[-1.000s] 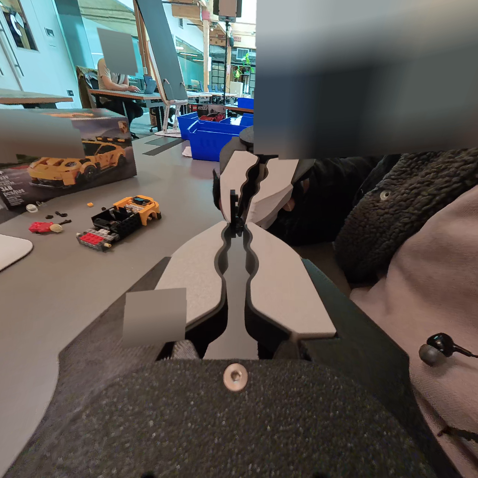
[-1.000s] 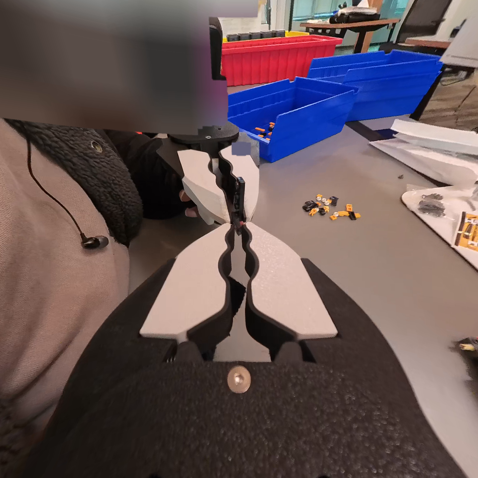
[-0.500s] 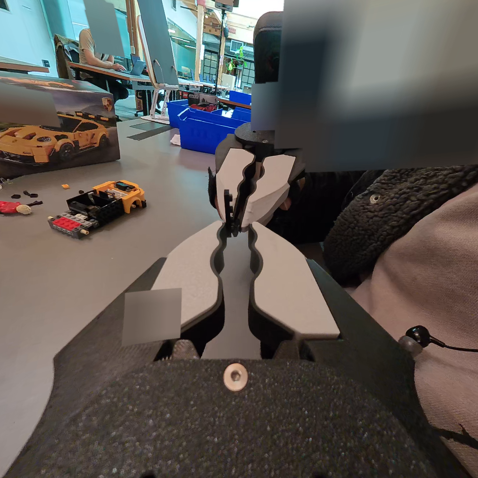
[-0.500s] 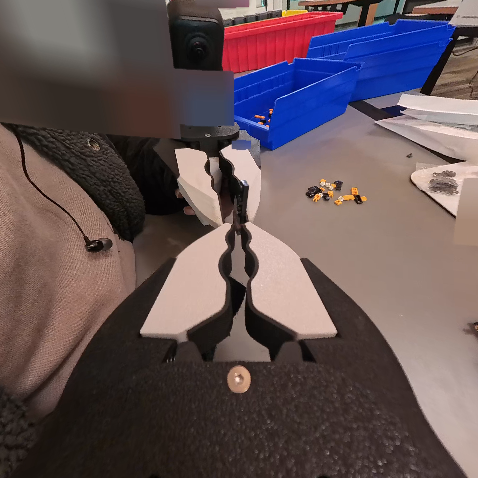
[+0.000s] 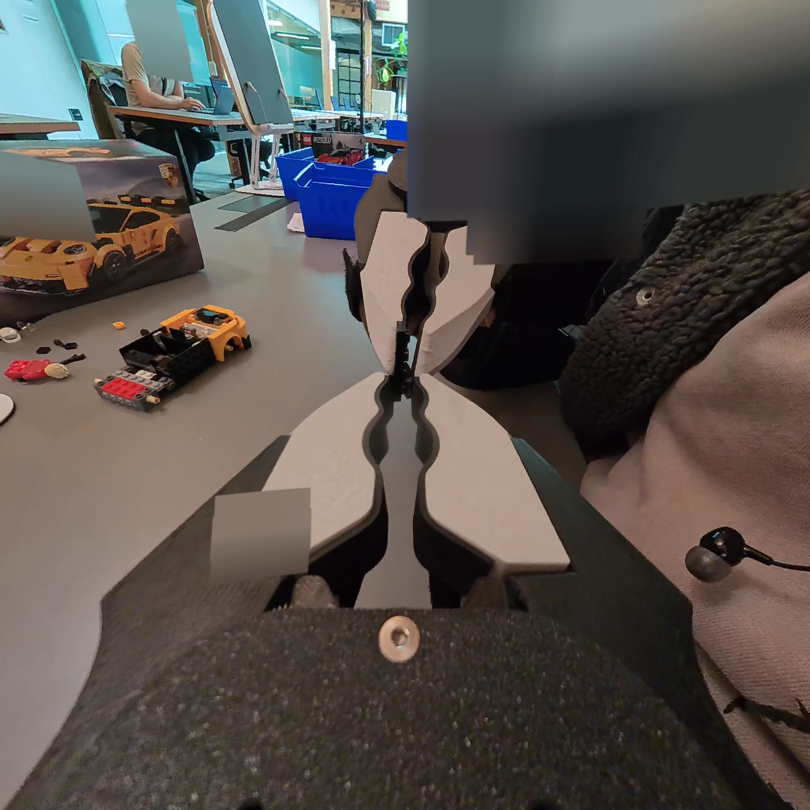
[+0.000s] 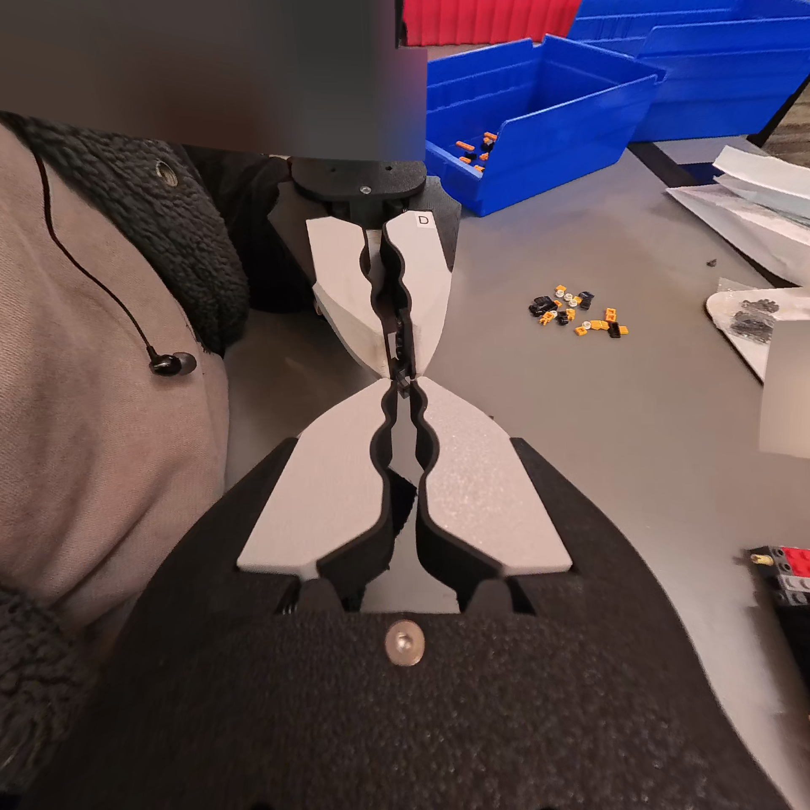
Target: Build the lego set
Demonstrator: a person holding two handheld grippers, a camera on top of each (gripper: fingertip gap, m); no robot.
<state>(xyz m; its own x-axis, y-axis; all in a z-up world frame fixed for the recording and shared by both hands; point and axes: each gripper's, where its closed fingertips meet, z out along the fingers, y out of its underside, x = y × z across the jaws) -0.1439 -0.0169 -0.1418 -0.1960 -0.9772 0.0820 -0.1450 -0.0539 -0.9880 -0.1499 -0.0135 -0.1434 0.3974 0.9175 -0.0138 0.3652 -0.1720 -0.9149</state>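
- Thin black lego piece point(image 5: 401, 350) at frame centre in the left wrist view, upright, caught between two grippers meeting tip to tip.
- Right gripper point(image 5: 405, 370), reaching down from above in that view, jaws pressed onto the piece's upper length.
- Left gripper point(image 5: 399, 391) below it, jaws nearly together, pinching the piece's lower end.
- Same meeting in the right wrist view: black lego piece point(image 6: 401, 350) at centre, right gripper point(image 6: 402, 388) below, left gripper point(image 6: 401, 366) above.
- Part-built car point(image 5: 173, 357) in black, orange, grey and red at middle left, on the grey table point(image 5: 131, 460), well apart from the grippers.
- Set box point(image 5: 109, 228) with a yellow car picture at upper left.
- Loose orange and black bits point(image 6: 578, 313) at right centre of the right wrist view; blue bin point(image 6: 539, 127) above them.
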